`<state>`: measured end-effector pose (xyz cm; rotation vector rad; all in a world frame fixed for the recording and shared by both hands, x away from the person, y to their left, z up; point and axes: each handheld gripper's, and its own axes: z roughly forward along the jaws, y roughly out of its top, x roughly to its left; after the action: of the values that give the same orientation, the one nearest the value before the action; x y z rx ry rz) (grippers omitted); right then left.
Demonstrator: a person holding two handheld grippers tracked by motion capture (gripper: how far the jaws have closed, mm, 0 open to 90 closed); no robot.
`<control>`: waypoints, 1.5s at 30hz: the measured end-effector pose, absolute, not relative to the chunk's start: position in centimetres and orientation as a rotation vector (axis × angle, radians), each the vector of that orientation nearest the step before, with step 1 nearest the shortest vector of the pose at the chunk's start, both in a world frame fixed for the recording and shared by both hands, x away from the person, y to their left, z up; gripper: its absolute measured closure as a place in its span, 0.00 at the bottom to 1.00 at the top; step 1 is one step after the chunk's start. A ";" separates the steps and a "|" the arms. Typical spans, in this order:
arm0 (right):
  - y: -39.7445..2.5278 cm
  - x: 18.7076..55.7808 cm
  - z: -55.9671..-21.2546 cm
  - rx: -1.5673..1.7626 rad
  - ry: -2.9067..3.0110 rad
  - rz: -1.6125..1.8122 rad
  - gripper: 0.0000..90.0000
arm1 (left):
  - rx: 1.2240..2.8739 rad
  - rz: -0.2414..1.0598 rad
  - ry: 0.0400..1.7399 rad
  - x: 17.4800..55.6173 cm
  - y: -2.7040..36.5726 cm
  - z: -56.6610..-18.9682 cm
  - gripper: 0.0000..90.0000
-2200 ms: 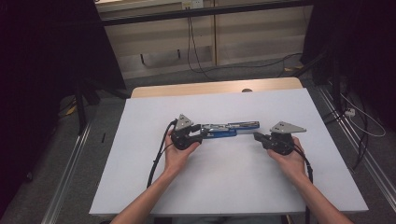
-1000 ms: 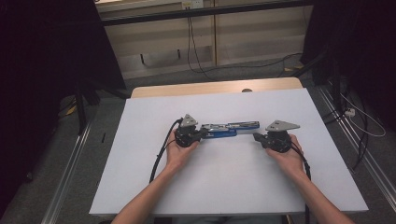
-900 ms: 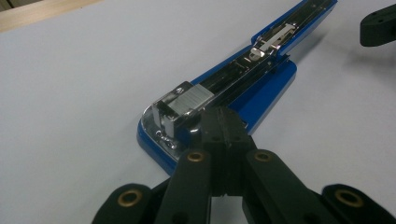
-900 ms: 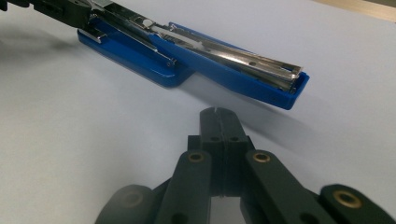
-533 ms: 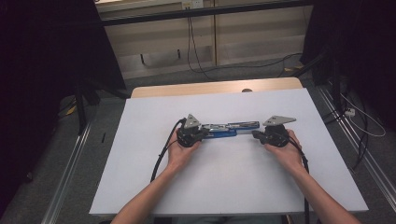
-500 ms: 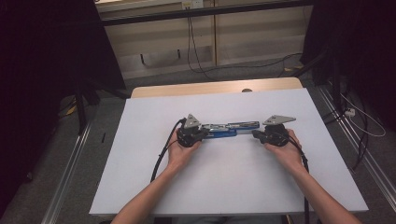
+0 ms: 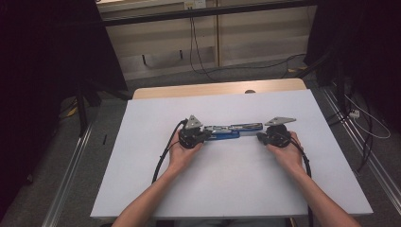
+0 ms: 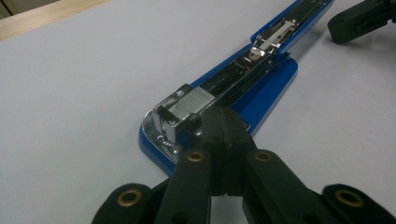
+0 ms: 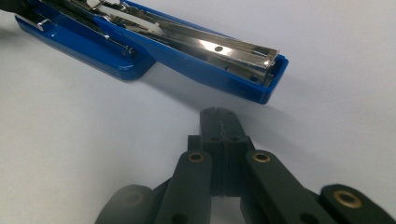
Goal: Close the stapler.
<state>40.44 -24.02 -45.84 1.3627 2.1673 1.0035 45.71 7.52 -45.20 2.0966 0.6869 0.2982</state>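
My left hand (image 7: 182, 152) rests on the white table (image 7: 142, 142) with a black cable (image 7: 163, 153) trailing back from it toward me. The left gripper (image 7: 204, 135) points right, and in the left gripper view (image 8: 223, 122) its jaws are pressed together with nothing between them, their tips touching the near end of the stapler (image 7: 231, 131). The stapler is blue and lies swung open and flat in the middle of the table, between my two grippers; a block of staples (image 8: 195, 100) sits in the metal channel just past my left jaw tips, and the base sticks out to one side of the long open arm. Nothing else lies on the sheet around it, so the only thing in front of either gripper is the stapler itself. At its far end, in the right gripper view, the shiny rail (image 9: 219, 49) ends in a blue tip, and my right gripper (image 9: 219, 116) sits just beside that tip, apart from it, jaws clenched on nothing. In the high view the right gripper (image 7: 261, 137) points left with my right hand (image 7: 286, 151) behind it. Beyond the table's wooden back edge (image 7: 217, 88) are a floor with cables (image 7: 246, 66) and a pale wall panel.
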 end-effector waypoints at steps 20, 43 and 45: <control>-24.0 41.4 -45.9 1.369 2.162 0.988 1.00 | 2.096 0.307 0.688 45.6 7.5 -45.2 1.00; -23.9 41.4 -46.0 1.374 2.140 1.003 1.00 | 2.098 0.326 0.676 45.5 7.4 -45.3 1.00; -23.9 41.4 -46.0 1.373 2.137 1.003 1.00 | 2.097 0.330 0.676 45.5 7.4 -45.3 1.00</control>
<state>41.43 -23.92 -45.98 1.3733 2.1373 1.0029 45.50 7.40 -45.26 2.0973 0.6763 0.3300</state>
